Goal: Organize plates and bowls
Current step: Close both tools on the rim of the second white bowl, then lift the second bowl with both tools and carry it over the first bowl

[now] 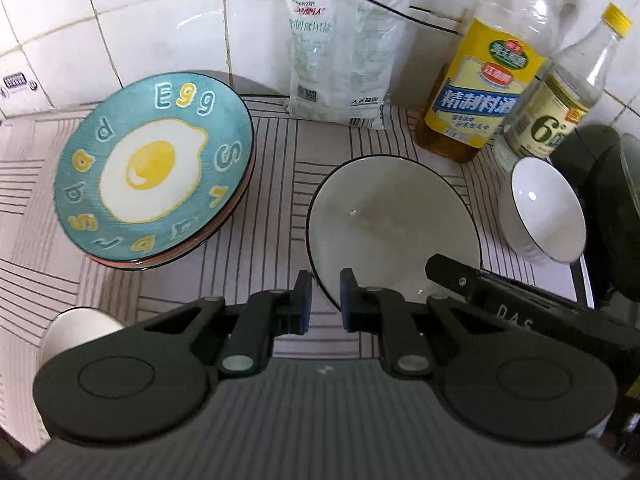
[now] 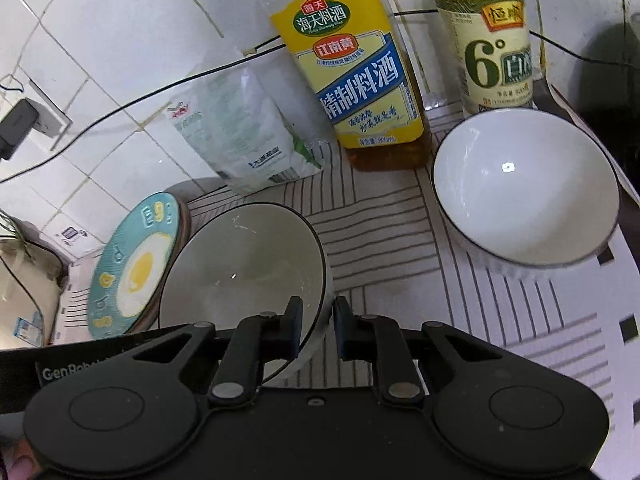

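Right hand-held gripper [image 2: 317, 328] straddling near rim of large bowl [image 2: 244, 264] at lower centre, jaws narrowly parted, contact unclear. Left hand-held gripper [image 1: 325, 300] hovering at same bowl's near edge, jaws narrowly parted, gripping nothing. Egg plate stack [image 1: 154, 168] sitting at left. Small bowl [image 2: 524, 188] sitting at right, on bench [image 2: 400, 248].

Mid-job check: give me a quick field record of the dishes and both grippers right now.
plates: stack topped by teal egg plate, far left
large bowl: large bowl, centre of the mat, upright
small bowl: small bowl, right, by the bottles
left gripper: left gripper open, rim of large bowl between fingers
right gripper: right gripper open, astride the same bowl's rim
backdrop: salt bag, two bottles
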Available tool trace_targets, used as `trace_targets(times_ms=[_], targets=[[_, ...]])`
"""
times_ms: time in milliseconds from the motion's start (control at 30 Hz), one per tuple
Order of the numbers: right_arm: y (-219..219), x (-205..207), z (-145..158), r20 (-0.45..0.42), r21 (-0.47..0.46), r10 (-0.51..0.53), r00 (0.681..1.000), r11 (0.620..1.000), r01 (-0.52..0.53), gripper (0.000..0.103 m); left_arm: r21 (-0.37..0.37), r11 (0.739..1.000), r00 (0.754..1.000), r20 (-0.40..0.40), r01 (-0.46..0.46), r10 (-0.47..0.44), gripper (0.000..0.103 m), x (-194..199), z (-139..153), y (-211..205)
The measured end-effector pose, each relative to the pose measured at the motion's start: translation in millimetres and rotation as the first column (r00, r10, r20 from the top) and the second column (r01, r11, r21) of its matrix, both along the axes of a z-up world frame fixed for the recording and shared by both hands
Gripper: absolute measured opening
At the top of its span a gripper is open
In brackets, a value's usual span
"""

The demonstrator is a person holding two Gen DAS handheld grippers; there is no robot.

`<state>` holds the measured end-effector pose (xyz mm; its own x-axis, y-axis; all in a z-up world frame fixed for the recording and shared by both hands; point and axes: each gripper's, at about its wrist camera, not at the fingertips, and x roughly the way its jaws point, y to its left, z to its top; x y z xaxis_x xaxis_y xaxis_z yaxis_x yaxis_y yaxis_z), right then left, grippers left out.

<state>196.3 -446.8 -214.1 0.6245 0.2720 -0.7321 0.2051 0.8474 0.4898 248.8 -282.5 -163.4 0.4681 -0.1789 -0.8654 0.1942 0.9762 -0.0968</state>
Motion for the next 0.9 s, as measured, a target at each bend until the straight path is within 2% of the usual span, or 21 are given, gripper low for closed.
trace_targets(times_ms=[233, 433, 700, 900], targets=[[4, -23, 21, 0.012, 0.041, 0.012, 1.000, 0.999, -0.012, 0.020, 0.032, 0.999, 0.999, -0.030, 0.015, -0.014, 0.013, -25, 20, 9], [15, -47, 45, 0.033, 0.058, 0.012, 0.999, 0.998, -0.014, 0.020, 0.059, 0.998, 0.999, -0.001, 0.033, -0.033, 0.013, -52, 44, 21], [42, -72, 77, 0.071, 0.040, 0.051, 0.996, 0.998, -0.054, 0.020, 0.067, 0.998, 1.000, 0.017, 0.019, -0.020, 0.013, -86, 68, 55], [70, -85, 93, 0.089, 0.021, 0.100, 0.991, 0.995, -0.103, 0.020, 0.063, 0.998, 1.000, 0.025, -0.010, 0.009, 0.013, -106, 75, 88]])
